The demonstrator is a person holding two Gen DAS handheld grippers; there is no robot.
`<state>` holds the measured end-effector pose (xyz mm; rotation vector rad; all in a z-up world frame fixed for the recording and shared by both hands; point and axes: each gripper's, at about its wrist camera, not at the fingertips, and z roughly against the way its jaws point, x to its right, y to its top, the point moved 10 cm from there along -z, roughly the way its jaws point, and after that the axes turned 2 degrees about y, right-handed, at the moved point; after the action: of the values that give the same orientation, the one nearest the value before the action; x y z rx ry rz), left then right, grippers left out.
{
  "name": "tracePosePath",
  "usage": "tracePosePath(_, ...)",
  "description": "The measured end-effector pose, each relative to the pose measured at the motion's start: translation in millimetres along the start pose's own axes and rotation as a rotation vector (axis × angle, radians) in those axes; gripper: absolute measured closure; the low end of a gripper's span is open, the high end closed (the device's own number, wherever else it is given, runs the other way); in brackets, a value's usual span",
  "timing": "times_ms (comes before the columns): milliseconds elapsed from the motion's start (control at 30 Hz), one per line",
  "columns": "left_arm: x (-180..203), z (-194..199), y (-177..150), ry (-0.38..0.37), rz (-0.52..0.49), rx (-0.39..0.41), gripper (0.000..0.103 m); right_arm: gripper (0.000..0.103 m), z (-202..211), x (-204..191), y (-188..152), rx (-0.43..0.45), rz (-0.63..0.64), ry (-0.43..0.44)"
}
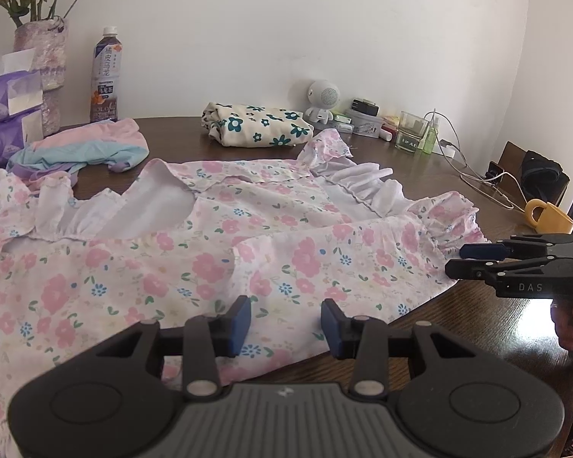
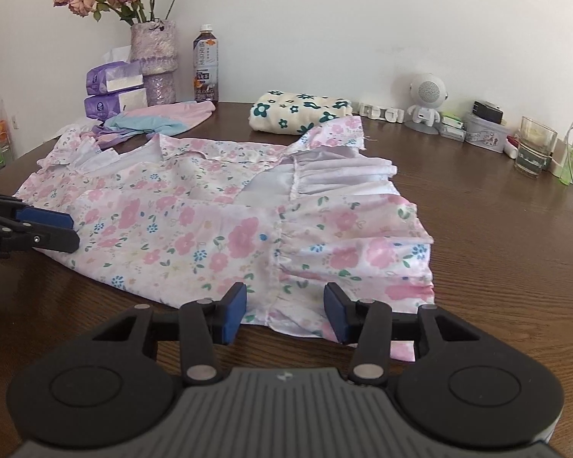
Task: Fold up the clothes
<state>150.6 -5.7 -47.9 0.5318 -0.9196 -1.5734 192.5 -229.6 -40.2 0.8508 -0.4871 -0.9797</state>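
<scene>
Right wrist view — the right gripper (image 2: 285, 311), jaws apart and empty, is hovering at the limp floral dress's (image 2: 225, 225) frilled hem — its likeliest pinch point; left gripper (image 1: 285, 322) is gaping too.

Thin cloth dress (image 2: 225, 229), glossy wooden table (image 2: 496, 267)

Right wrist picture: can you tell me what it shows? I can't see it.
A pink flowered dress lies spread on a brown table, with the right claw open over its near hem. The left claw reaches in from the left edge, and a folded flowered cloth sits behind.
</scene>
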Motion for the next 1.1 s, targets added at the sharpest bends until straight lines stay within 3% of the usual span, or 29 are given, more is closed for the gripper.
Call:
tracePosePath(367, 0, 0, 0, 0.024, 0.003, 0.003, 0.064, 0.057, 9, 33, -9, 0.003, -0.081, -0.069)
tracePosePath(567, -1, 1, -1, 0.082, 0.028, 0.011, 0.064, 0.057, 15, 38, -7, 0.019, -0.101, -0.102)
tracePosePath(767, 0, 2, -1, 0.106, 0.03, 0.012, 0.064, 0.057, 35, 1, 31, 0.135, -0.045, -0.002)
tracePosePath(1100, 1, 0, -1, 0.107, 0.016, 0.011, 0.062, 0.057, -24, -79, 60, 0.07, 0.139, 0.14)
